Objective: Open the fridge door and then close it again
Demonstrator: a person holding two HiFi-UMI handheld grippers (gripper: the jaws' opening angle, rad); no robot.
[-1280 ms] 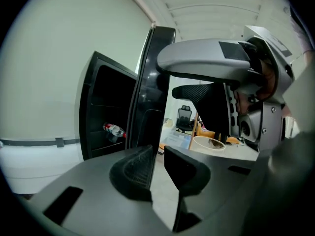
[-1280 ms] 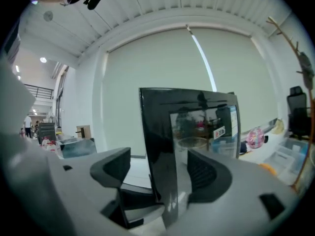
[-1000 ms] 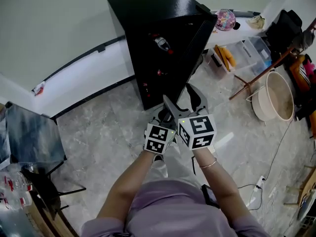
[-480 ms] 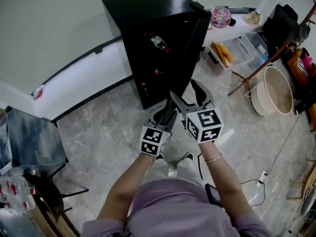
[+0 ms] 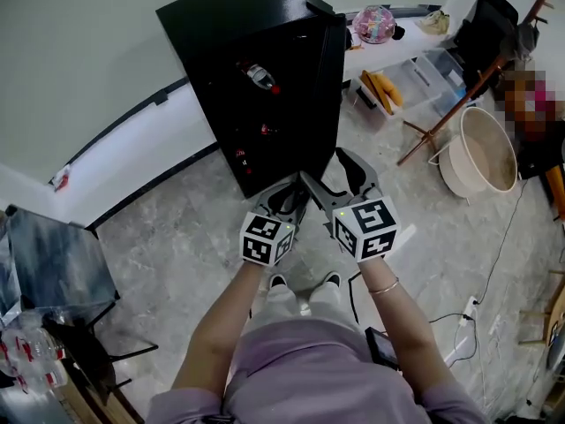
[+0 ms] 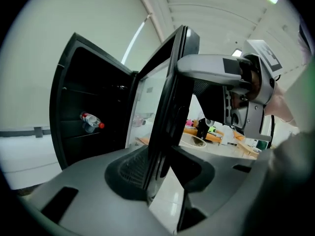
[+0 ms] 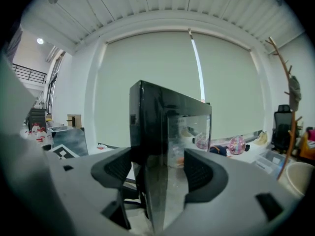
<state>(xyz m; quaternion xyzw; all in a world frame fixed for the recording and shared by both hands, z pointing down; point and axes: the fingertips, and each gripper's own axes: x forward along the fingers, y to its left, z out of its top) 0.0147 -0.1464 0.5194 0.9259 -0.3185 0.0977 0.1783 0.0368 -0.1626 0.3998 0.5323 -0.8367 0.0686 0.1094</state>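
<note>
A black fridge (image 5: 231, 34) stands on the floor against the wall, and its door (image 5: 325, 95) is swung open to the right. A bottle (image 6: 91, 121) lies on a shelf inside. Both grippers sit at the door's free edge (image 6: 165, 127), low down. My left gripper (image 6: 160, 168) has just been opening; the door edge runs between its jaws, close to the left pad, with a gap on the right. My right gripper (image 7: 160, 173) is open, and the door edge (image 7: 156, 161) stands between its pads (image 7: 199, 173) with room on both sides.
A white basin (image 5: 481, 153), a clear bin (image 5: 415, 78) and a leaning wooden pole (image 5: 455, 100) lie right of the fridge. A low white shelf (image 5: 388, 47) carries a pink ball (image 5: 375, 23). A dark chair (image 5: 53, 254) is at the left. A cable (image 5: 494, 263) crosses the floor.
The left gripper's jaws have spread on the door edge. The two marker cubes, side by side before, have drawn apart, the right one further along the door.
</note>
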